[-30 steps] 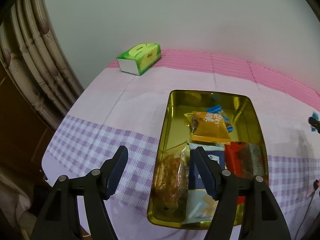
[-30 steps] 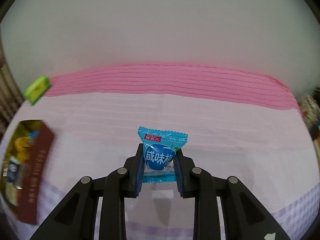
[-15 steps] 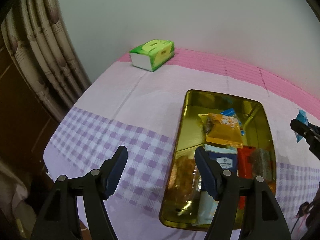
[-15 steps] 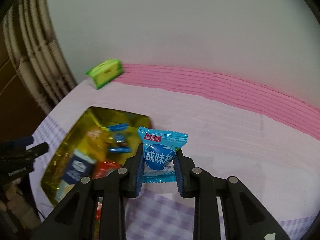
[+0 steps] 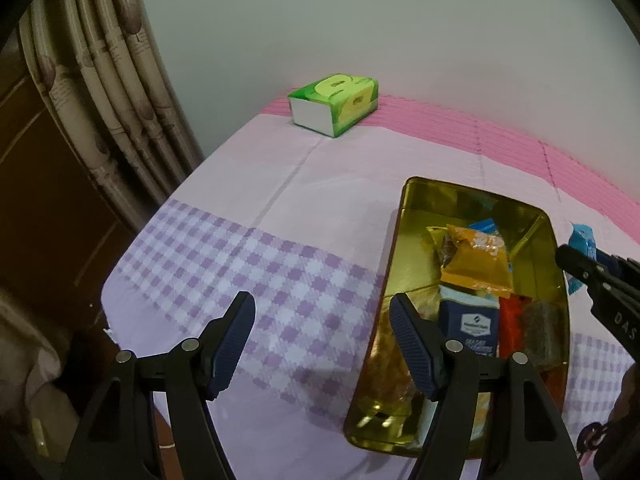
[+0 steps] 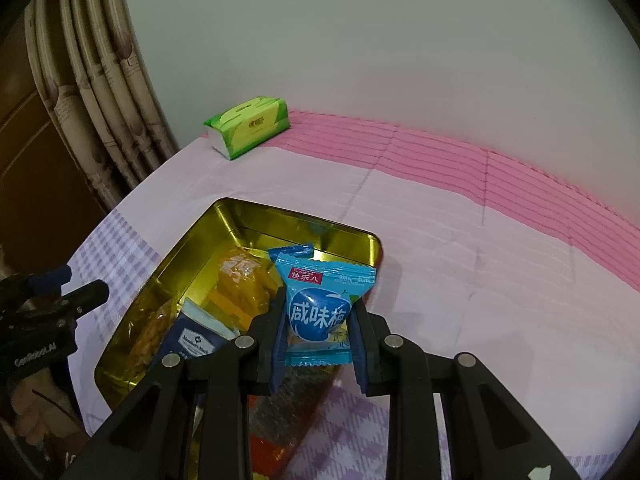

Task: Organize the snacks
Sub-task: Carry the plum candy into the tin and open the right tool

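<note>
While the right gripper (image 6: 318,330) pinches a blue candy packet (image 6: 320,312) between its pads, the packet hangs over the near right part of the gold tin (image 6: 244,220), its lower edge level with the fingertips. From the left wrist view only a corner of that packet (image 5: 582,240) shows, just past the tin's (image 5: 420,192) right rim; the rest is cut off by the frame edge and the black finger in front. Left gripper (image 5: 322,338) spread with nothing between the pads, hovering over the checked cloth (image 5: 280,272) beside the tin's left wall; its right finger overlaps the tin's near corner and hides what lies there. Inside the tin: an orange packet (image 5: 476,264) toward the far end, a dark blue packet (image 5: 472,328) nearer, a red packet (image 5: 510,328) to its right, a second small blue candy (image 6: 290,251) against the far wall. Contents at the tin's near end are blurred by reflections and cannot be identified; the right gripper's body covers the near right corner in its own view. A green tissue box (image 5: 334,104) stands well beyond the tin's far left corner, on the pink stripe by the wall. A hand at the lower left of the right wrist view is dark and only partly visible.
</note>
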Available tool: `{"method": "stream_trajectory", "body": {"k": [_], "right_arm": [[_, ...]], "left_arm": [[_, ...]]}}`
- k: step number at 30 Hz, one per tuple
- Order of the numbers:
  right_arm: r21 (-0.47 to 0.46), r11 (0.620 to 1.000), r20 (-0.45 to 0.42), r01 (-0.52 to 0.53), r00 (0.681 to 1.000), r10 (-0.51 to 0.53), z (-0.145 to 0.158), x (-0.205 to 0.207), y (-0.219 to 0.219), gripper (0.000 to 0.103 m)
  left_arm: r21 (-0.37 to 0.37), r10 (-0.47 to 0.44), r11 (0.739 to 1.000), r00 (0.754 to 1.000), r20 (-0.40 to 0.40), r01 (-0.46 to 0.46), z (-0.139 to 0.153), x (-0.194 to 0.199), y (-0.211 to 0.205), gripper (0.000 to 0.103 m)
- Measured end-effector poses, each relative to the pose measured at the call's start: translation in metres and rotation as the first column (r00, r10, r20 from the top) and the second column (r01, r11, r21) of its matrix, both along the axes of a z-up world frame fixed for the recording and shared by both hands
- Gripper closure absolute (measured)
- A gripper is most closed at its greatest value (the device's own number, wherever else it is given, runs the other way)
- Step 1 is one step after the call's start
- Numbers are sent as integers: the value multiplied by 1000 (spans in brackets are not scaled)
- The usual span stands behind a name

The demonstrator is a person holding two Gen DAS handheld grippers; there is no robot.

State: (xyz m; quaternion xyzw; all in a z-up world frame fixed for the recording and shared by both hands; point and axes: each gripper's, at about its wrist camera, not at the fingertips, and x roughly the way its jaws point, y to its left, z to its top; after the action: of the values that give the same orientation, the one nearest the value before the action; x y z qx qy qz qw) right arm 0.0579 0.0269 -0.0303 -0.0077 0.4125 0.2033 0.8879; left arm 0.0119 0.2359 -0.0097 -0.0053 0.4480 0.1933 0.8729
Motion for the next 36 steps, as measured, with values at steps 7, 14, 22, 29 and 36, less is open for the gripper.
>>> {"method": "stream_trajectory", "body": {"k": [7, 14, 22, 29, 36], "right_arm": [[-24, 1000, -11, -7, 1000, 7, -6, 8, 11, 78], [-40, 999, -20, -11, 1000, 10, -10, 18, 20, 78], [-63, 998, -47, -18, 999, 15, -21, 26, 28, 78], [-79, 997, -54, -4, 999, 0, -26, 29, 31, 77], [-81, 997, -67, 1, 998, -6, -31, 33, 34, 76]], "left_arm": [[-16, 19, 1000, 1000, -5, -19, -2, -1, 8, 33], [-16, 30, 999, 1000, 2, -30, -1, -1, 11, 33], [-13, 31, 999, 1000, 2, -31, -1, -1, 12, 33], [-13, 18, 1000, 1000, -2, -18, -2, -1, 9, 33], [-9, 11, 1000, 1000, -2, -11, -2, 0, 8, 33]]}}
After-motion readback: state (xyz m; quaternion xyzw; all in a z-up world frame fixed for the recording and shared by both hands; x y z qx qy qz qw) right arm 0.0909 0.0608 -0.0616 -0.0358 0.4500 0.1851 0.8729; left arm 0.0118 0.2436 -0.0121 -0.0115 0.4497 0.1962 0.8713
